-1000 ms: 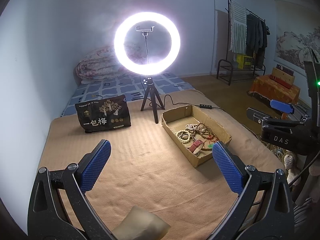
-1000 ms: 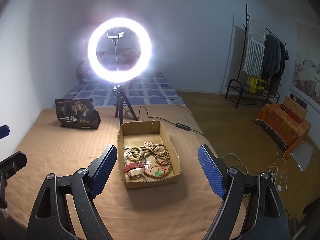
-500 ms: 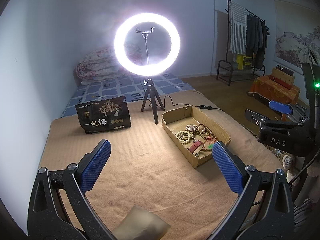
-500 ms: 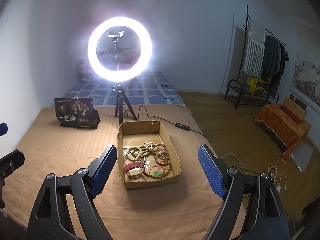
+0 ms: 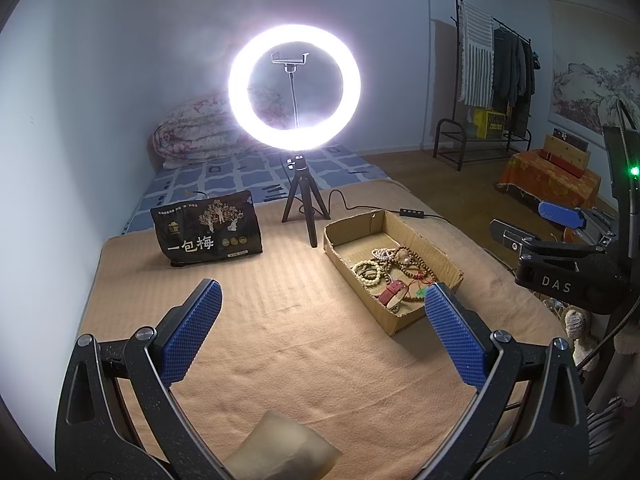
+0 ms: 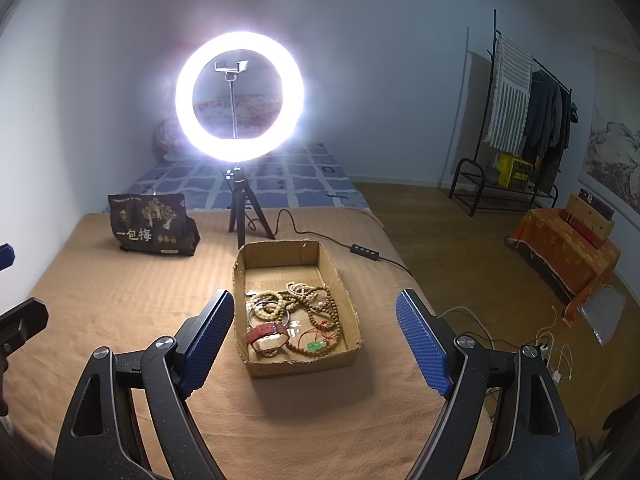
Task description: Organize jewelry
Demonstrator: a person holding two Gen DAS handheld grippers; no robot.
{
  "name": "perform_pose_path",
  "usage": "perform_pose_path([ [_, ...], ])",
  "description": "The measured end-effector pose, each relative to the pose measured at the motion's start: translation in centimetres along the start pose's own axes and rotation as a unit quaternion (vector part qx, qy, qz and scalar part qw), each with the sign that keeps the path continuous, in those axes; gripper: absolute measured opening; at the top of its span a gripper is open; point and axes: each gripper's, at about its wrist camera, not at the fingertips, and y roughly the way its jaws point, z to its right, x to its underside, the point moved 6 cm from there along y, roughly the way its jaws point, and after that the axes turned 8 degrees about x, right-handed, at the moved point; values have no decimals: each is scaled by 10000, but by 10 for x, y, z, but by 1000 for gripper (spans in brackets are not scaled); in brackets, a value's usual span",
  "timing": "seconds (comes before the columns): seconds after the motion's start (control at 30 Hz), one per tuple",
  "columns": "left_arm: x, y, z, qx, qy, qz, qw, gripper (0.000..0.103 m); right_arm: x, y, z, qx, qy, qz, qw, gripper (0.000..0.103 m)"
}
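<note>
Both tools are up over the bed, and neither is gripping anything. The left gripper (image 5: 322, 320) has its blue ribbed pads spread wide, only bare tan blanket (image 5: 280, 320) between them, nothing touched. The right gripper (image 6: 314, 334) is spread just as wide, jaws empty, and in its view the shallow brown cardboard box (image 6: 344, 280) sits lower centre, framed between the two pads but beyond their tips, not touching.

Inside that box, towards the near end, lies the tangled heap of wooden bead strings (image 6: 316, 304), with a red strap watch (image 6: 267, 332) and a small green pendant (image 6: 316, 346) beside it. In the left view the box lies right of centre.

Upper centre, the glowing white ring light on its black tripod (image 6: 239, 96) stands just behind the box; the black snack bag with Chinese lettering (image 6: 152, 224) stands at centre left.
</note>
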Motion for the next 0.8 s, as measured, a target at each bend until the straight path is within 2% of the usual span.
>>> perform_pose_path([
  [0.63,0,-1,-6,-49,-117,-1,9999,103,3,4,-4,-3,-54,-54,10000,83],
  [0.8,-1,-4,-10,-158,-101,76,9998,103,3,5,-7,-9,-91,-66,9999,83],
])
